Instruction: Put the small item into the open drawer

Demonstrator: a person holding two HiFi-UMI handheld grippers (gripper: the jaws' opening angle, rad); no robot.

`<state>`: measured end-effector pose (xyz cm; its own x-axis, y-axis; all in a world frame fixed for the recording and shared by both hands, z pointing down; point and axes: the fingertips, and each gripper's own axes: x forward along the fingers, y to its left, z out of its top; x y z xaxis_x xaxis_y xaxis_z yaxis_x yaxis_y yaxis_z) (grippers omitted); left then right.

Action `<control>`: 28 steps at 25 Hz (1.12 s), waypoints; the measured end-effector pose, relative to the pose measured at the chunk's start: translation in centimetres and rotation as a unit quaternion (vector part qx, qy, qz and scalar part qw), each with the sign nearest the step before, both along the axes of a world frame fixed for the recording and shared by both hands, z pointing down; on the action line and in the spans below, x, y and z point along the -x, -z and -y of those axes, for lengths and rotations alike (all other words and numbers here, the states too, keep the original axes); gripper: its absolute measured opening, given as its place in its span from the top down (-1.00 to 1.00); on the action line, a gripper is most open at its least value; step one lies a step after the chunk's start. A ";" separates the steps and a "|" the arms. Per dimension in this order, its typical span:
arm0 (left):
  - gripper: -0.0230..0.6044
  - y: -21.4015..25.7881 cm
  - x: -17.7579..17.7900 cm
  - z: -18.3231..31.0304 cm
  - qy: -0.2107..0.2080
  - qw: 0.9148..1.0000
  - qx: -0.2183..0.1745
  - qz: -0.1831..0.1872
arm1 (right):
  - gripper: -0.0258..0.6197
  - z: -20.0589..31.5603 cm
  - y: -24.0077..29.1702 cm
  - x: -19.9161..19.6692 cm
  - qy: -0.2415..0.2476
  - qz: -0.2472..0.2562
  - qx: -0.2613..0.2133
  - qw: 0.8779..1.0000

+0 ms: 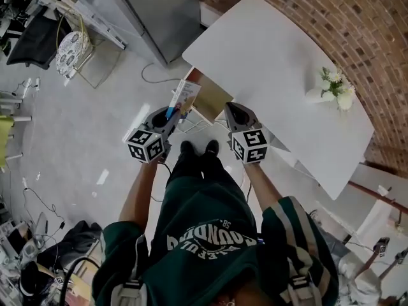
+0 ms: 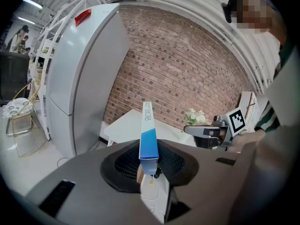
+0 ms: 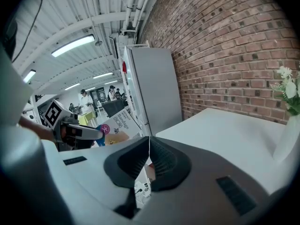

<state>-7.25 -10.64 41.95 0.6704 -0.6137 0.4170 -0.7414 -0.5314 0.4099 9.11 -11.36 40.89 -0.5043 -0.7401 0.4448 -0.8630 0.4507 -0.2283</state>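
2 bare forearms (image 1: 137, 196) extend side by side at mid-frame. The grey left gripper (image 1: 169, 115) clamps a slim blue-and-white carton (image 1: 185, 97). The grey right gripper (image 1: 231, 110) has its jaws together, empty.

Just ahead, the open drawer (image 1: 215, 99) lies betw. my left claw (image 1: 169, 115) and right claw (image 1: 234, 110); way in from above is free. The white tabletop (image 1: 274, 62) covers its far end. My bandage box (image 1: 185, 96) juts fwd of left claw. The fridge (image 1: 159, 11) is well off front-left, the flower vase (image 1: 335, 91) far right on the tabletop.
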 end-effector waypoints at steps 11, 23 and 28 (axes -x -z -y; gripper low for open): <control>0.62 -3.6 0.9 2.8 -0.015 0.999 0.029 -0.012 | 0.84 3.1 -2.5 1.8 0.010 -0.019 0.016 1.000; 0.62 -8.7 3.1 3.8 -0.020 0.997 0.071 -0.001 | 0.84 4.5 -6.8 4.4 0.019 -0.042 0.046 0.998; 0.62 -11.0 4.0 2.7 -0.022 0.996 0.090 0.007 | 0.84 3.5 -9.8 5.5 0.027 -0.050 0.069 0.996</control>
<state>-11.23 -13.31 52.95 0.6888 -0.4982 0.5267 -0.7249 -0.4825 0.4917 3.61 -14.90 50.70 -0.4905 -0.6416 0.5897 -0.8594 0.4682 -0.2054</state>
